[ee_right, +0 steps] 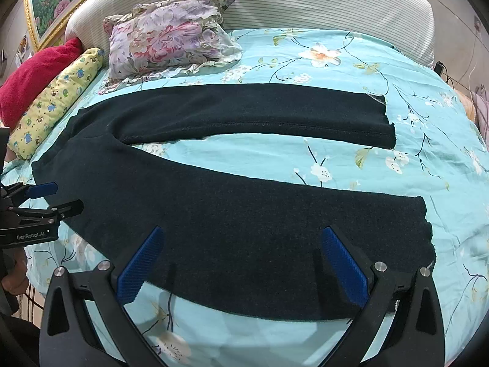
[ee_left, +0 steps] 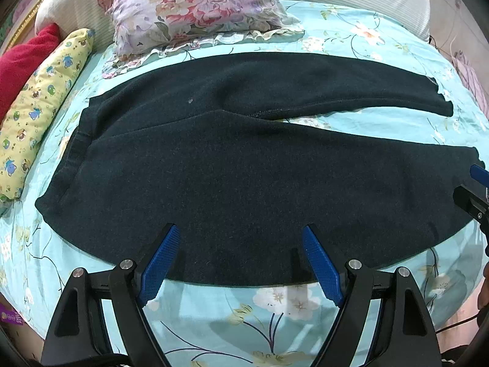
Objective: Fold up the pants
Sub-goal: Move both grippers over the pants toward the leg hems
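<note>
Dark navy pants point(ee_left: 229, 165) lie flat on the bed, waistband to the left, both legs spread to the right in a V. They also show in the right wrist view point(ee_right: 238, 214). My left gripper point(ee_left: 241, 232) is open, hovering over the near edge of the near leg by the hip. My right gripper point(ee_right: 241, 235) is open over the near leg close to its cuff point(ee_right: 424, 229). The right gripper shows at the right edge of the left wrist view point(ee_left: 476, 189), and the left gripper shows at the left of the right wrist view point(ee_right: 55, 198), open.
The bed has a turquoise floral sheet point(ee_right: 336, 61). A floral pillow point(ee_right: 171, 33), a yellow patterned bolster point(ee_right: 58, 101) and a red cushion point(ee_right: 36, 73) lie at the far left by the padded headboard point(ee_right: 305, 3). A framed painting point(ee_right: 52, 3) hangs behind.
</note>
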